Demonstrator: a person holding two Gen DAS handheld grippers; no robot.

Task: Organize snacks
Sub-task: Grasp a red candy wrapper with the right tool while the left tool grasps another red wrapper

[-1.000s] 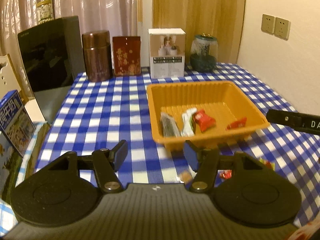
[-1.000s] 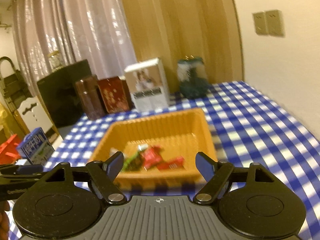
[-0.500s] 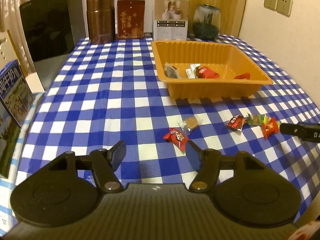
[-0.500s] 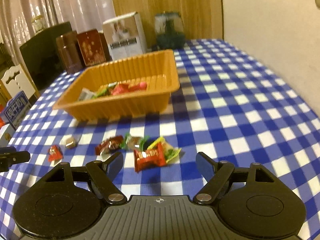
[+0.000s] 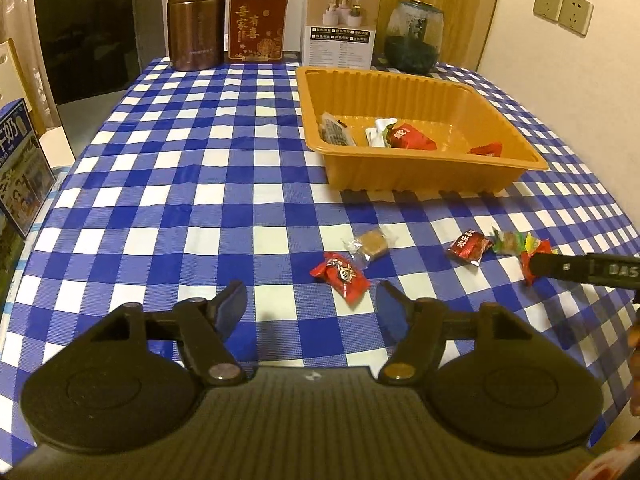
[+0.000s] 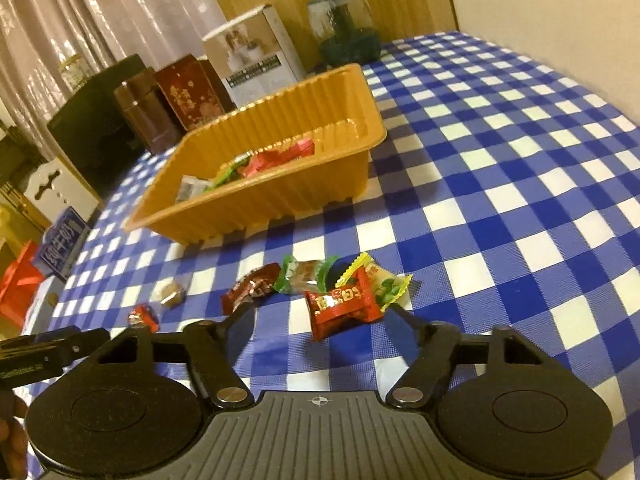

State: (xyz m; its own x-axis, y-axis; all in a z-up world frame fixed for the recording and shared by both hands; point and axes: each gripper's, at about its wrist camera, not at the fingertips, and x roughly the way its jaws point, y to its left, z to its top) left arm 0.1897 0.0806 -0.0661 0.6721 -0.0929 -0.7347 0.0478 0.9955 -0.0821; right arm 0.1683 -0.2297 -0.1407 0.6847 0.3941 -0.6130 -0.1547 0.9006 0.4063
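Note:
An orange tray [image 5: 516,160] [image 6: 256,208] holds several wrapped snacks on the blue checked cloth. In front of it lie loose snacks: a red candy [image 5: 341,277] [image 6: 143,316], a clear-wrapped brown sweet [image 5: 371,243] [image 6: 170,293], a dark red packet [image 5: 469,247] [image 6: 250,288], a green-wrapped sweet [image 5: 510,242] [image 6: 306,274] and a red packet [image 6: 344,305]. My left gripper [image 5: 312,308] is open and empty, just short of the red candy. My right gripper [image 6: 320,322] is open, low over the cloth, with the red packet just ahead of its fingertips.
At the table's back stand a brown canister [image 5: 195,20], a red box [image 5: 258,20], a white box [image 5: 340,22] and a glass jar [image 5: 414,36]. A black appliance [image 5: 86,36] and a blue carton [image 5: 18,168] are at the left. A wall is at the right.
Both grippers have drawn back from the tray and dropped toward the loose snacks near the front. The right one has closed in on the red packet. Both stayed open.

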